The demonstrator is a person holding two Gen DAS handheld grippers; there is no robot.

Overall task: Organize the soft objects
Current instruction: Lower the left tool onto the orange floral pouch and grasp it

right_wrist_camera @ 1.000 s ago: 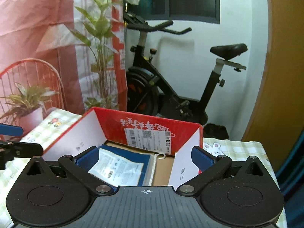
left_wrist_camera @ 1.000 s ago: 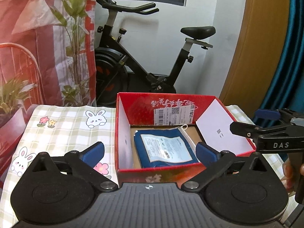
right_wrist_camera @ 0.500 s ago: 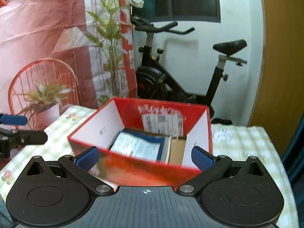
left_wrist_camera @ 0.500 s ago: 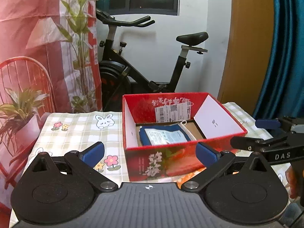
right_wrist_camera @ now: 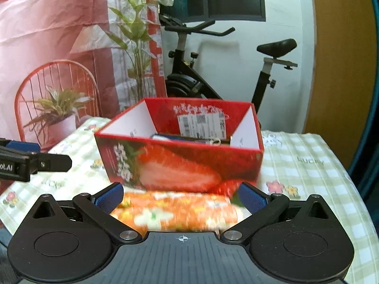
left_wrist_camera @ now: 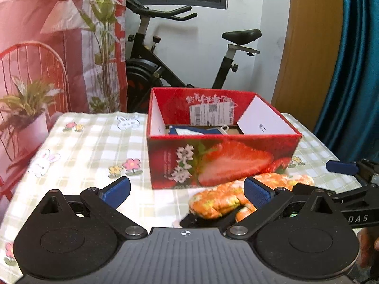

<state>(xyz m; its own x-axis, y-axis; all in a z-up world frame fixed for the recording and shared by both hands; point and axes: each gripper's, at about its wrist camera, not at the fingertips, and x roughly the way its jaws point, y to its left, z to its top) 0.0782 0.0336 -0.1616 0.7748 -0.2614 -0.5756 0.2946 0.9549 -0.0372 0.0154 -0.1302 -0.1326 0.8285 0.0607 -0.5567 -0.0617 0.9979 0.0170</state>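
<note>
The orange floral soft bundle [right_wrist_camera: 175, 209] lies on the checked tabletop [left_wrist_camera: 90, 146], just before the red strawberry box [left_wrist_camera: 220, 158]. My right hand-held gripper [right_wrist_camera: 181, 198] spreads wide around it; my left hand-held gripper [left_wrist_camera: 187, 190] gapes beside it.

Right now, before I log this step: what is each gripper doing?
Left gripper: open, holding nothing.
Right gripper: open, holding nothing; the orange floral soft object lies between its fingers.
</note>
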